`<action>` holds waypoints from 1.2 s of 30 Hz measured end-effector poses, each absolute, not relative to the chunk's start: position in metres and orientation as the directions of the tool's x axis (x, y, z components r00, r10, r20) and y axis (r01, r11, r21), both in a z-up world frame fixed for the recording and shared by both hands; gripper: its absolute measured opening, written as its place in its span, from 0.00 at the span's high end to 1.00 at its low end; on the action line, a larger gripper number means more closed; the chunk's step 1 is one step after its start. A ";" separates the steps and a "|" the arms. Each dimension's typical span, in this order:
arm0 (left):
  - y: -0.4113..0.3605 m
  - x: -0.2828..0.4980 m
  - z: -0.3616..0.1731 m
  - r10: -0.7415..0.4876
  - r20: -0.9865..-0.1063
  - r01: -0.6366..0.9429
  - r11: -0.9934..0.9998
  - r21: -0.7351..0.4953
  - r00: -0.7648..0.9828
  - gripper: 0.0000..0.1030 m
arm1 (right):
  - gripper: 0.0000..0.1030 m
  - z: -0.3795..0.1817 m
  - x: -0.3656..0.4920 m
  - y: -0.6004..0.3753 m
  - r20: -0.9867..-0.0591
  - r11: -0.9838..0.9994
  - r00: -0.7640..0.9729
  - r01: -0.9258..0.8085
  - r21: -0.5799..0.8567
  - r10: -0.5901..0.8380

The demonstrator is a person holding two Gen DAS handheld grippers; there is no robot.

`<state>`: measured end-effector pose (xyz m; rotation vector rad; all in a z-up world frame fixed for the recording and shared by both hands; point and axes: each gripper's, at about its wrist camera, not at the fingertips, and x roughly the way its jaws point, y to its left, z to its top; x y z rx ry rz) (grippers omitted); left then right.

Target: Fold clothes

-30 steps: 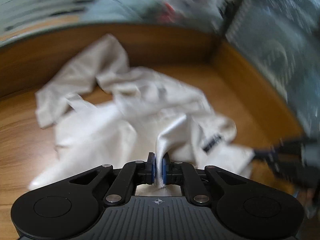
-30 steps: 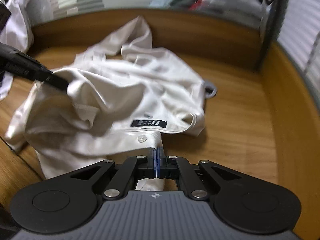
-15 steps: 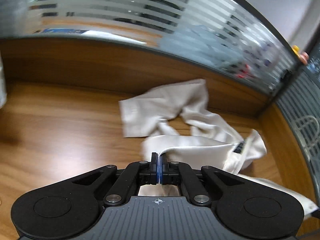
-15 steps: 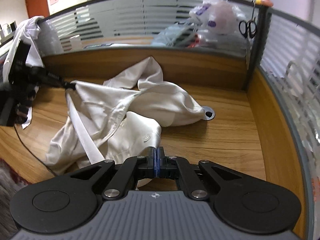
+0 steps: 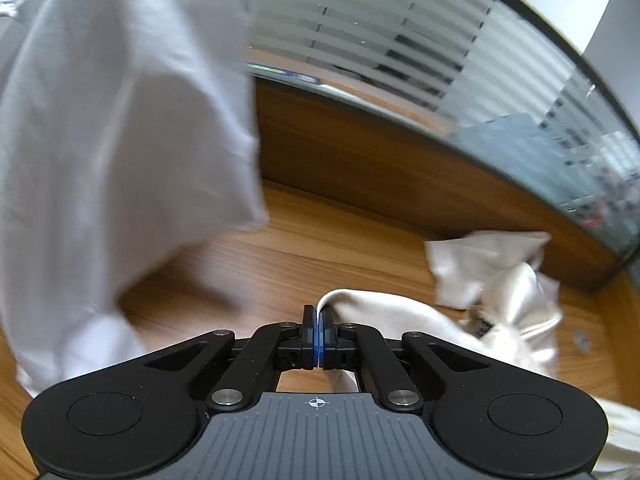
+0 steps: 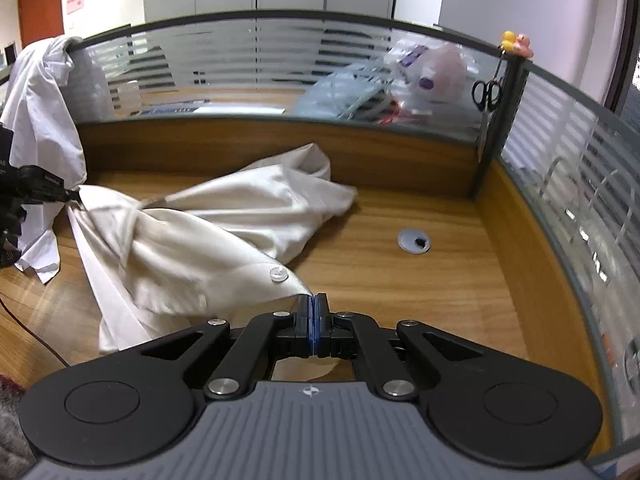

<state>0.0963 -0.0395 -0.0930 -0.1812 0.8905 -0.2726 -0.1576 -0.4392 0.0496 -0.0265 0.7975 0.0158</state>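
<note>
A cream satin shirt is stretched above the wooden desk between my two grippers. My right gripper is shut on a shirt edge beside a clear button. My left gripper is shut on another edge of the shirt, which trails off to the right. In the right wrist view the left gripper shows at the far left, holding the shirt's other end up. A sleeve still lies on the desk near the back wall.
A second white garment hangs over the partition at the left, close to my left gripper; it also shows in the right wrist view. A grey cable grommet sits in the desk. Scissors hang on the partition post. Glass partitions enclose the back and right.
Both grippers have lifted and drawn apart, pulling the shirt from a crumpled heap into a stretched span. My left gripper has swung left, toward the hanging white garment.
</note>
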 end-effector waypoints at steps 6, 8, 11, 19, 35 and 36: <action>-0.007 0.114 -0.122 -0.325 -0.786 0.169 0.946 -0.278 0.526 0.94 | 0.99 0.026 -0.170 -0.368 -0.754 0.995 0.650 -0.094 0.044 0.095; -0.004 0.112 -0.124 -0.340 -0.790 0.195 0.940 -0.279 0.511 0.83 | 0.99 0.018 -0.175 -0.345 -0.768 0.990 0.627 -0.121 0.070 0.131; -0.006 0.105 -0.122 -0.374 -0.785 0.240 0.926 -0.291 0.494 0.69 | 0.99 0.005 -0.183 -0.318 -0.787 0.982 0.590 -0.155 0.106 0.178; -0.038 0.073 -0.120 -0.509 -0.780 0.327 0.854 -0.404 0.364 0.43 | 0.55 -0.016 -0.196 -0.287 -0.831 0.980 0.525 -0.166 0.113 0.185; -0.134 0.029 -0.112 -0.511 -0.776 0.411 0.839 -0.356 0.370 0.40 | 0.35 -0.030 -0.178 -0.311 -0.823 0.996 0.563 -0.002 0.090 0.076; -0.139 0.028 -0.111 -0.509 -0.776 0.415 0.839 -0.351 0.373 0.40 | 0.35 -0.031 -0.175 -0.312 -0.819 0.996 0.568 -0.005 0.090 0.076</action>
